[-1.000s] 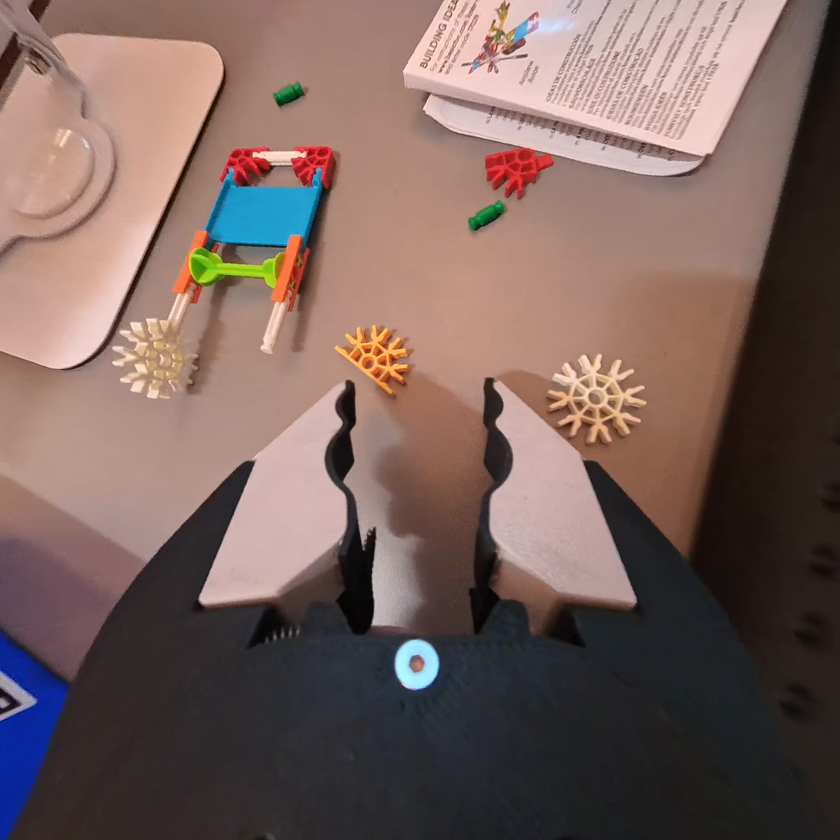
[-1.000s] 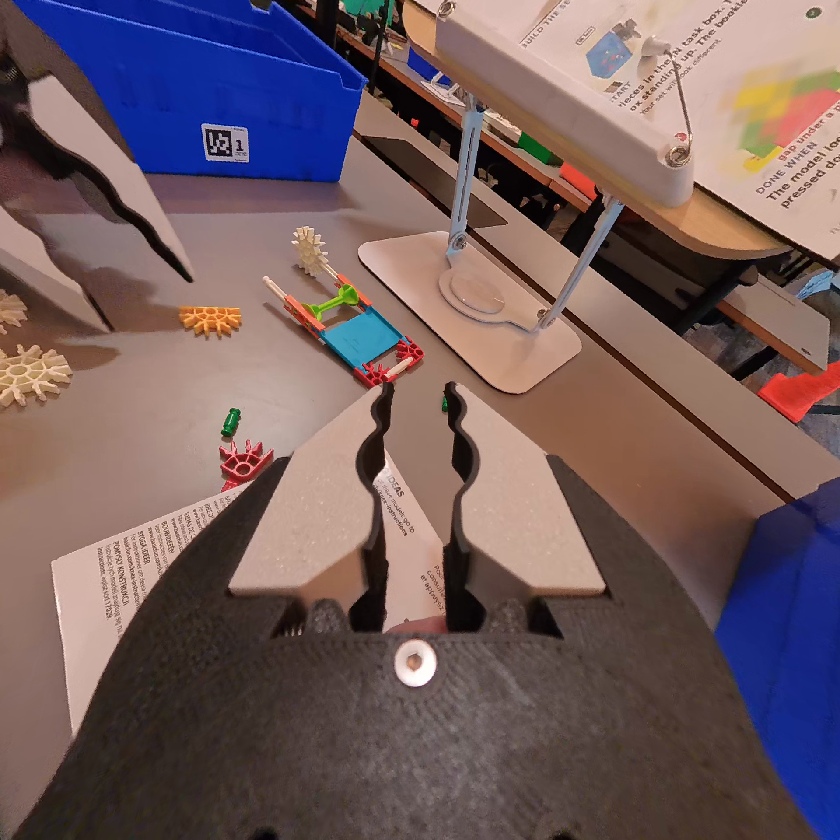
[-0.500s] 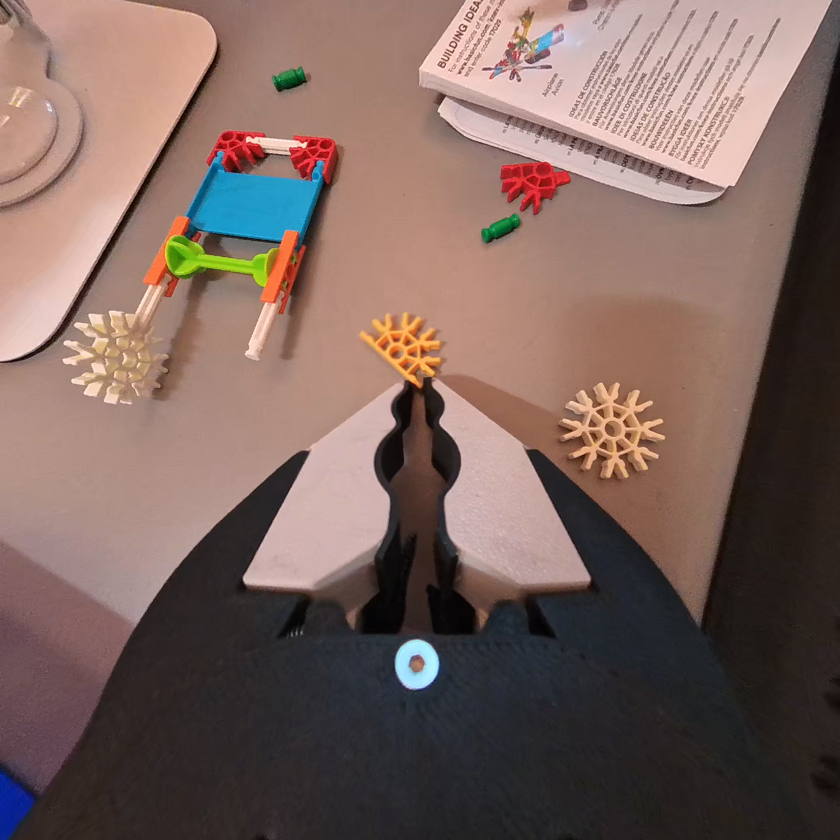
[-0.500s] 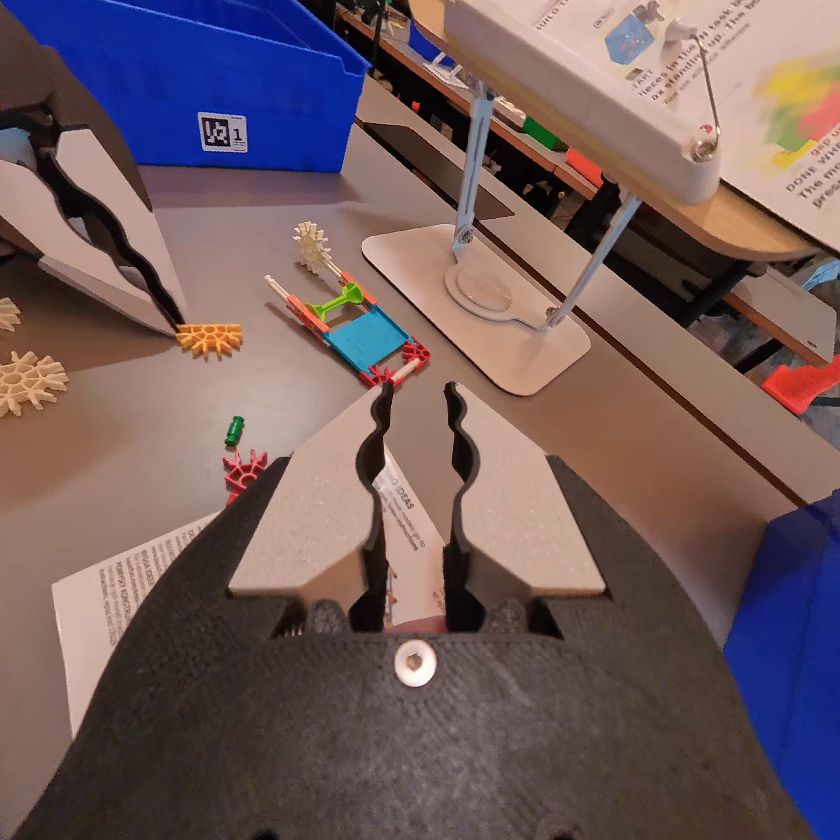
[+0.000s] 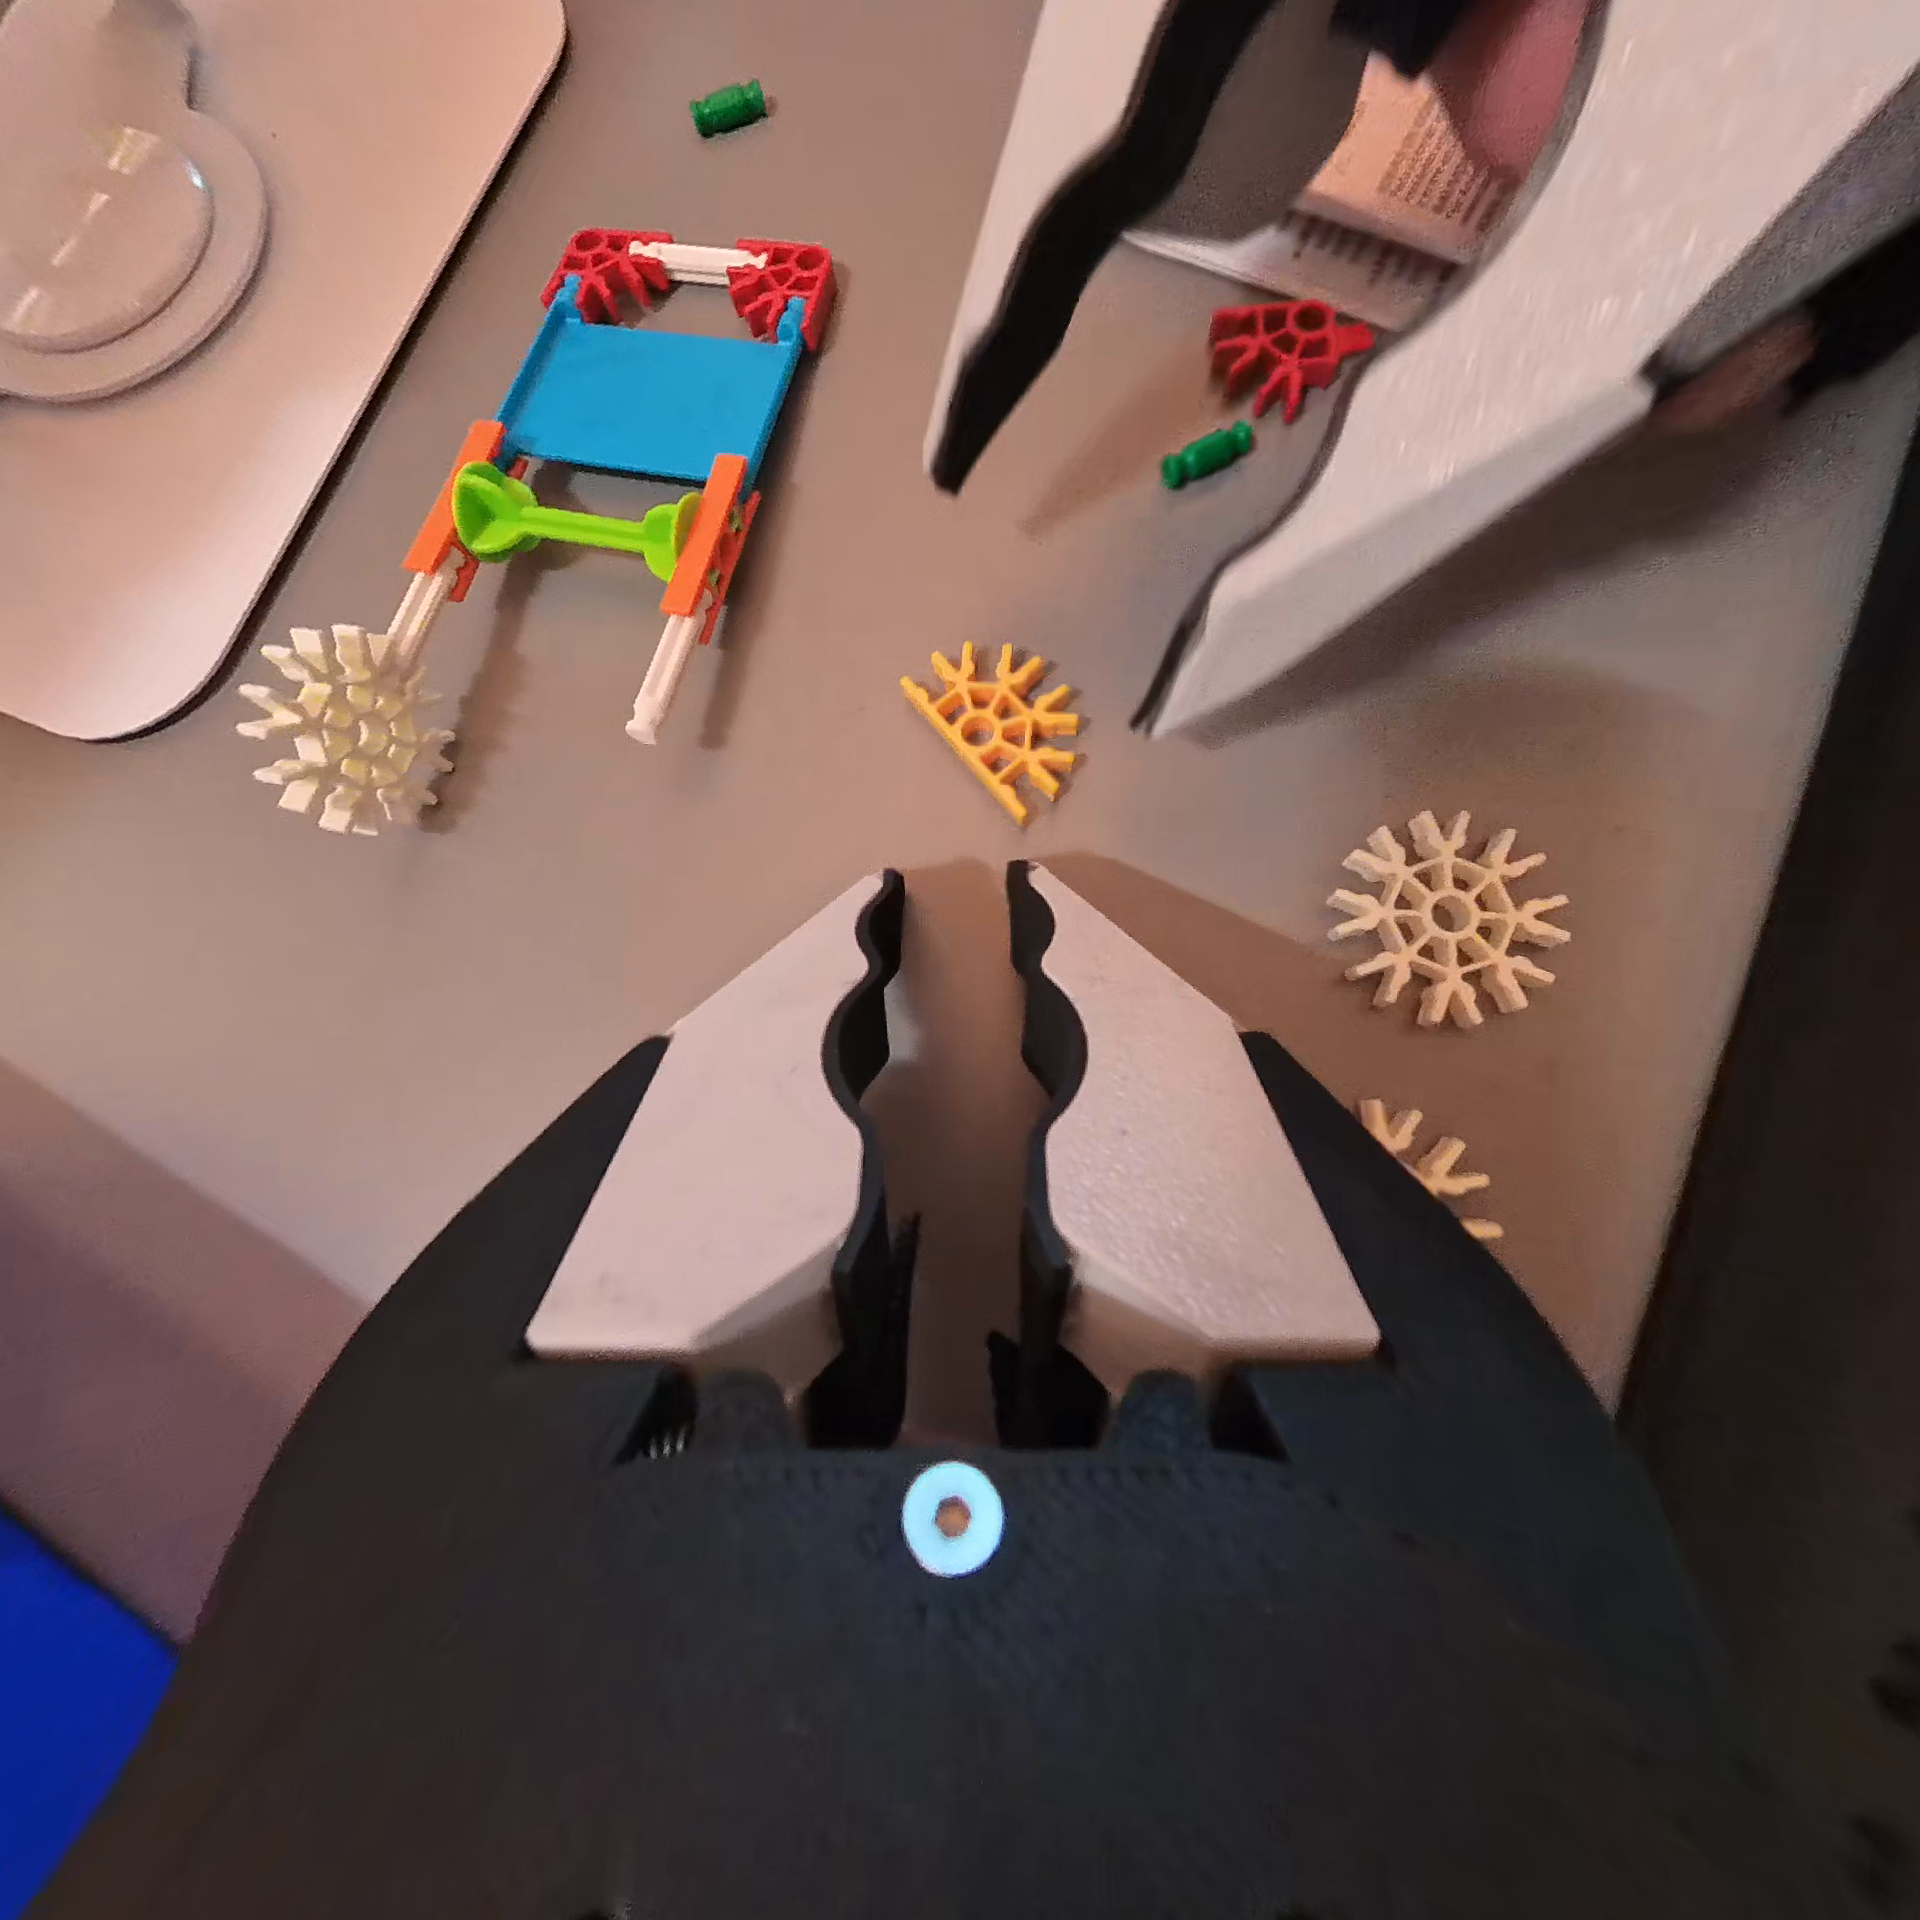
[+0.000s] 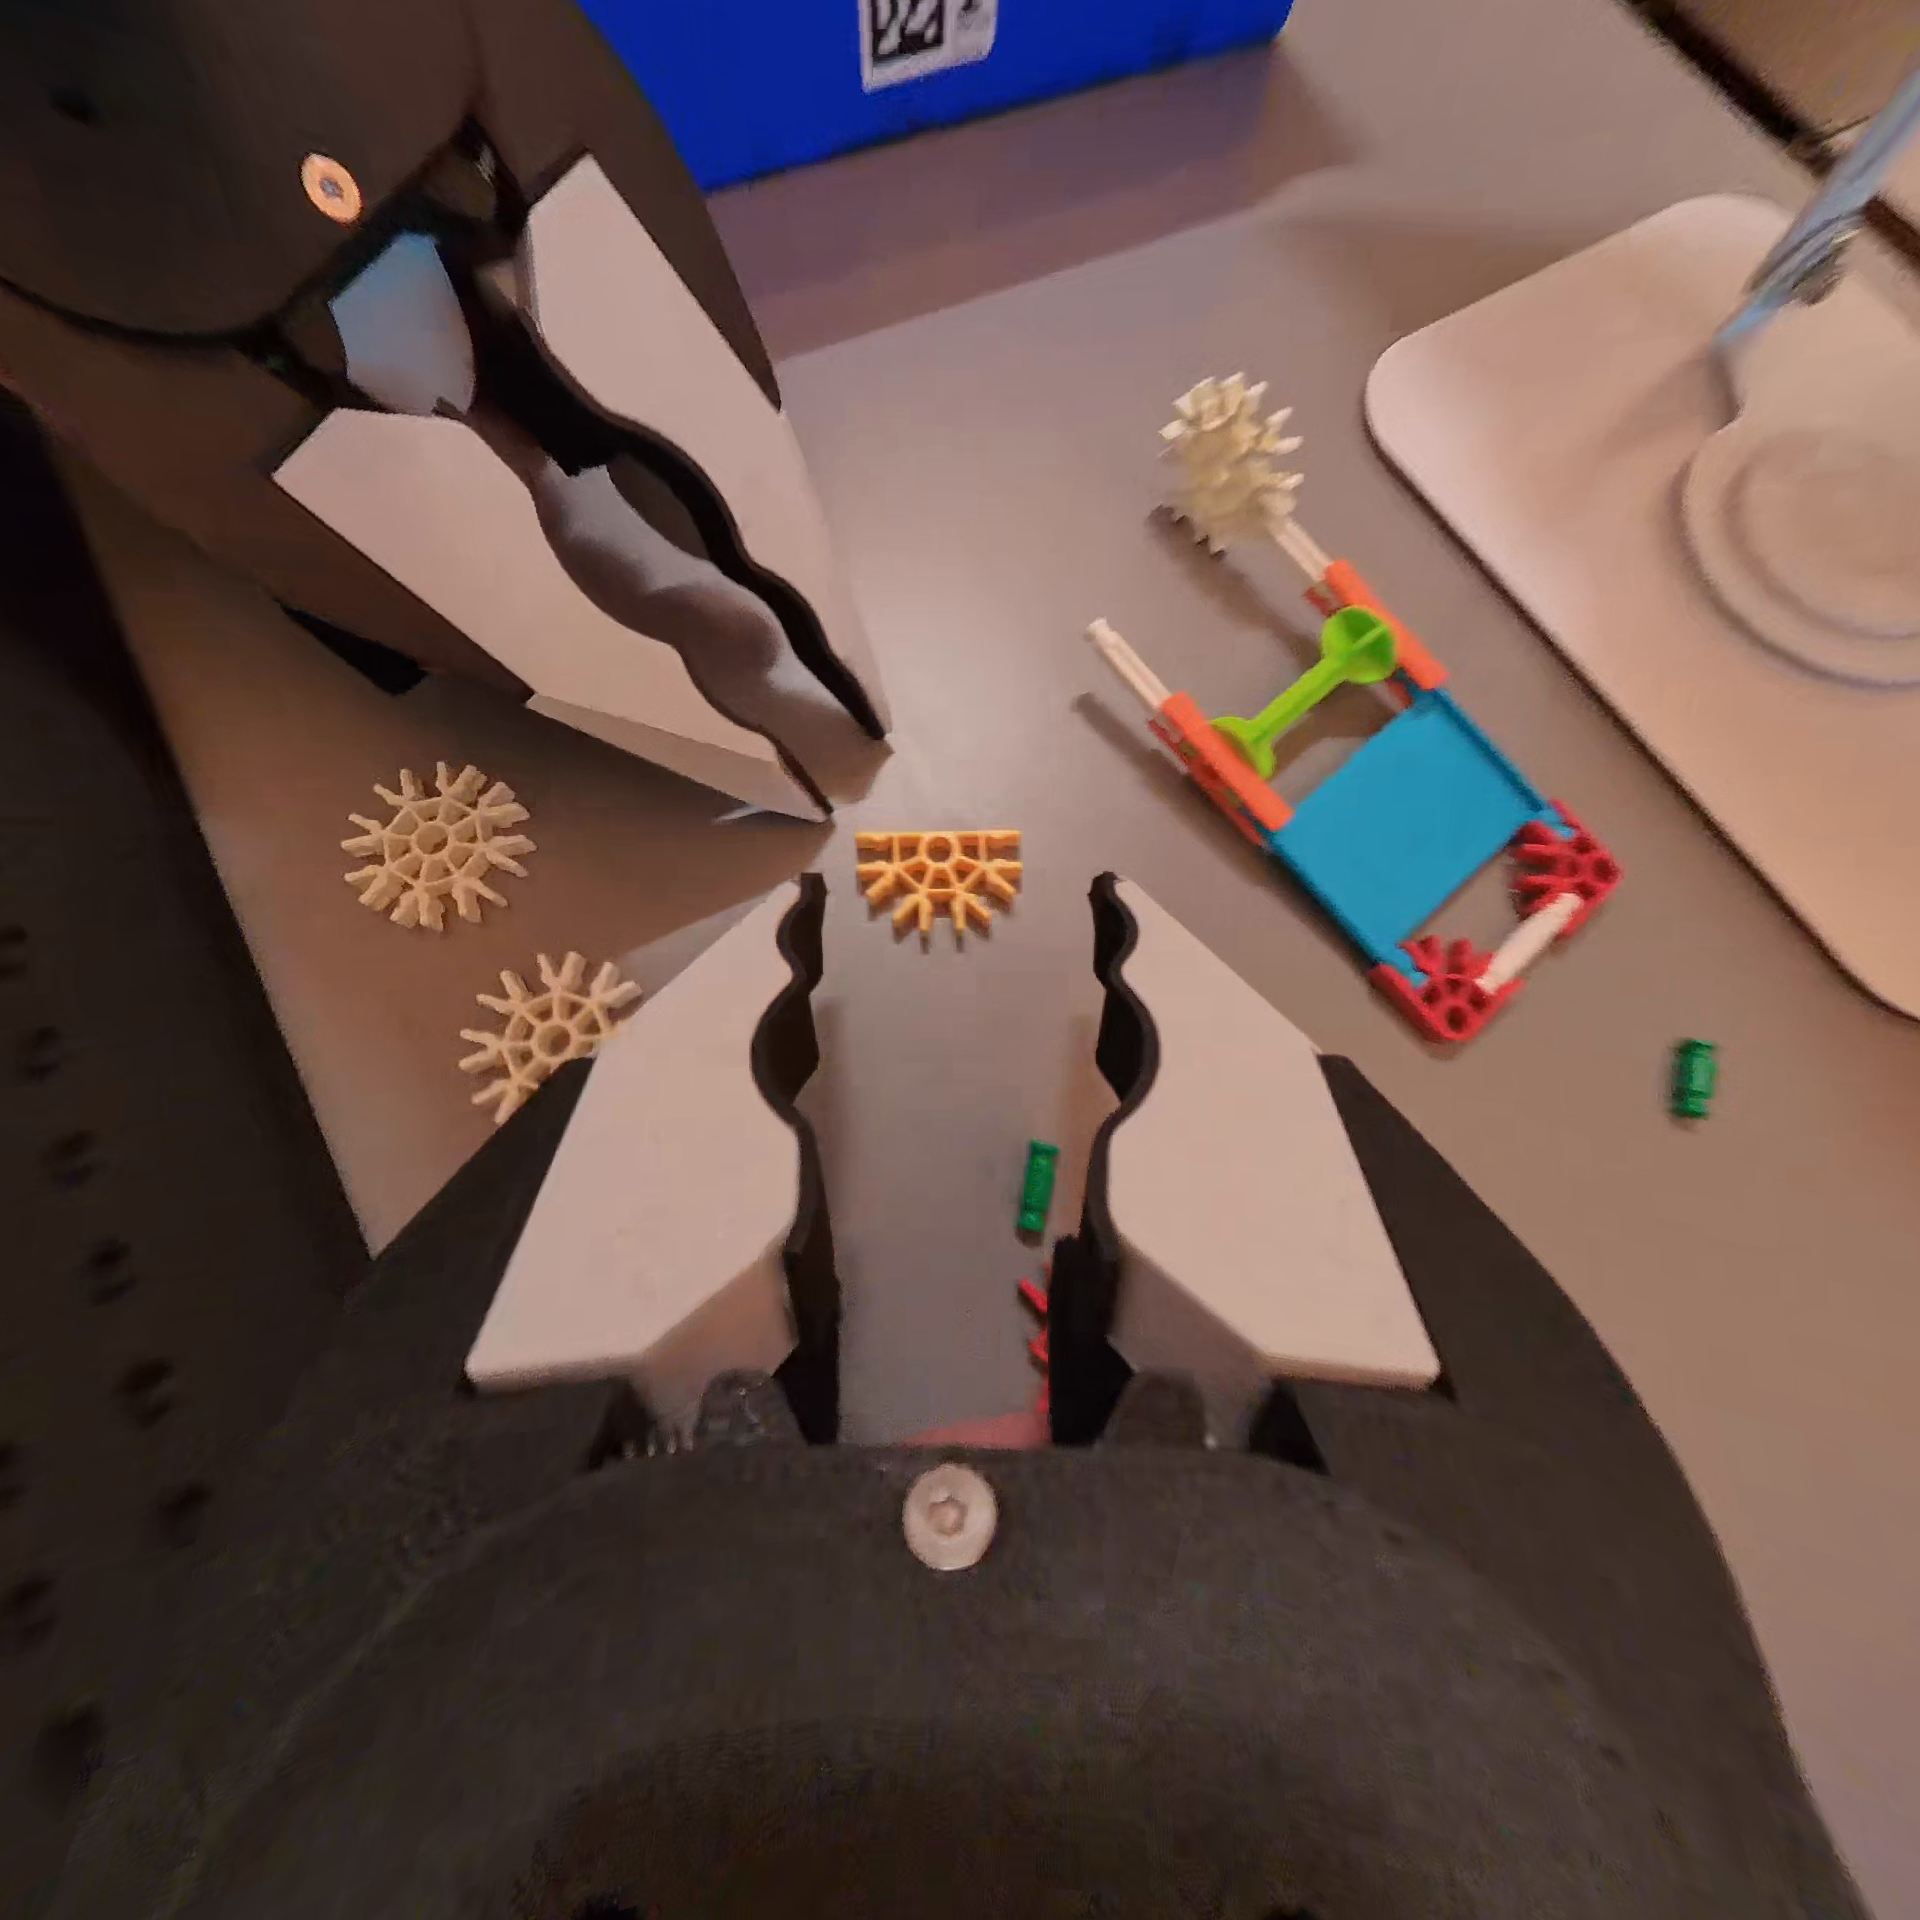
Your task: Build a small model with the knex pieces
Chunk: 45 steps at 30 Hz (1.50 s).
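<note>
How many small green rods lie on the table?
2. One green rod lies between the fingers of the right claw; the other green rod lies right of the assembled model. More may be hidden.

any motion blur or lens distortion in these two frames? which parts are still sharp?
Left wrist view: the right gripper entering at top is smeared; the yellow half-round connector is sharp. Right wrist view: softer overall, with the blue bin and stand base blurred. Both views show wide-angle bending at the edges.
</note>
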Motion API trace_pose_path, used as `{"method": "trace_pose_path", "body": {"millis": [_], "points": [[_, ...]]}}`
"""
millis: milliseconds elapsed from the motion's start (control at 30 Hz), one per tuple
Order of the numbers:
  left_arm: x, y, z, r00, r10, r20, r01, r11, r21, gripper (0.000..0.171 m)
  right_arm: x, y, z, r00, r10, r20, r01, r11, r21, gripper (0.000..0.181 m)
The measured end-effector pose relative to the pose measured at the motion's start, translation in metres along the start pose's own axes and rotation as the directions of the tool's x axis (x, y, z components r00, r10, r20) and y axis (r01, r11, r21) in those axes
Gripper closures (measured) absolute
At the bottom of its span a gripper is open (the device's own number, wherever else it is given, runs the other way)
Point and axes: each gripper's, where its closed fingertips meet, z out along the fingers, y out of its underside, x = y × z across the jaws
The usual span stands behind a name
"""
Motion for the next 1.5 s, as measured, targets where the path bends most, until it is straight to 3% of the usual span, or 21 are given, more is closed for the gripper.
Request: {"method": "trace_pose_path", "body": {"millis": [167,400,600,733,867,1033,1200,1367,1500], "points": [[0.009,-0.001,0.001,0.999,0.01,-0.032,-0.01,1.0,-0.002,0.159,-0.001,0.013,0.019,0.999,-0.007,-0.032,0.003,0.993,-0.121,0.138],[0.017,-0.006,0.004,0.997,0.043,-0.059,-0.042,0.999,0.016,0.158,-0.005,0.012,0.022,1.0,-0.004,0.018,0.006,0.994,-0.107,0.15],[0.003,-0.022,-0.012,0.981,0.174,0.081,-0.182,0.978,0.106,0.145,-0.003,0.011,0.017,0.998,0.032,0.049,-0.027,0.996,-0.086,0.151],[0.006,-0.034,-0.012,0.86,0.438,0.262,-0.474,0.876,0.089,0.14,-0.005,0.002,0.006,0.981,0.137,0.139,-0.132,0.99,-0.04,0.151],[0.011,-0.043,-0.01,0.74,0.564,0.366,-0.621,0.782,0.051,0.15,0.0,0.003,0.0,0.97,0.177,0.169,-0.171,0.984,-0.051,0.151],[0.007,-0.056,-0.019,0.694,0.565,0.446,-0.659,0.748,0.078,0.151,0.004,-0.006,-0.01,0.939,0.232,0.255,-0.234,0.972,-0.022,0.151],[0.013,-0.058,-0.021,0.681,0.587,0.437,-0.686,0.72,0.103,0.144,0.005,-0.013,-0.017,0.922,0.246,0.299,-0.256,0.967,-0.003,0.151],[0.012,-0.06,-0.018,0.609,0.625,0.488,-0.735,0.676,0.052,0.159,-0.009,-0.019,-0.021,0.887,0.251,0.387,-0.27,0.963,-0.006,0.151],[0.011,-0.064,-0.022,0.626,0.595,0.503,-0.721,0.688,0.083,0.168,-0.007,-0.028,-0.026,0.9,0.205,0.385,-0.244,0.968,0.056,0.15]]}}
